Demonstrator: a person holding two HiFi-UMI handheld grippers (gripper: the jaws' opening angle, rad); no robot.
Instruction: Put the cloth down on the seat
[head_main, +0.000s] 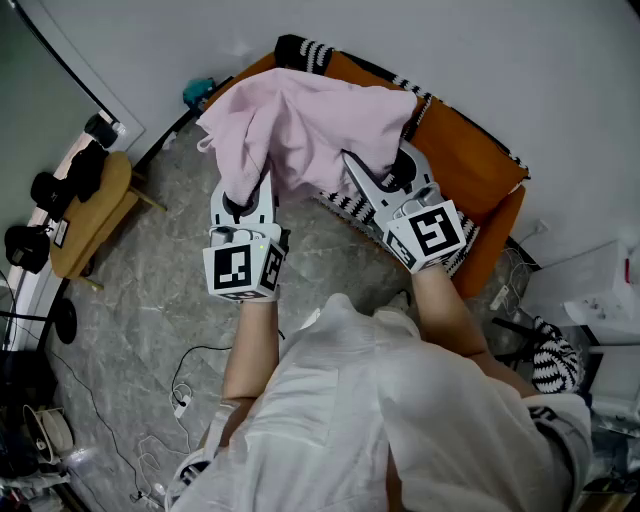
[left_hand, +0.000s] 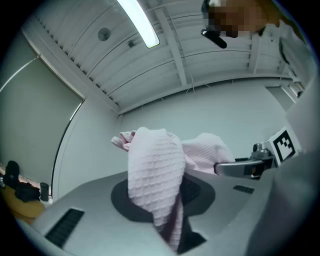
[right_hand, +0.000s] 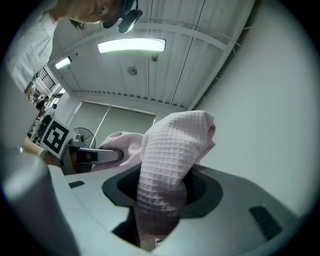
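Our left hand-held gripper (head_main: 245, 200) clenched one bunched end of the pink cloth (head_main: 310, 120), and our right hand-held gripper (head_main: 385, 180) clenched the other. We judged the cloth raised over the orange seat (head_main: 470, 165), which lay from twelve to two o'clock. Its long axis ran nine to three, with the right hand-held gripper nearer the seat.

No text or number can be read; only coded square markers are borne by the left gripper (head_main: 246, 198) and right gripper (head_main: 375, 172).
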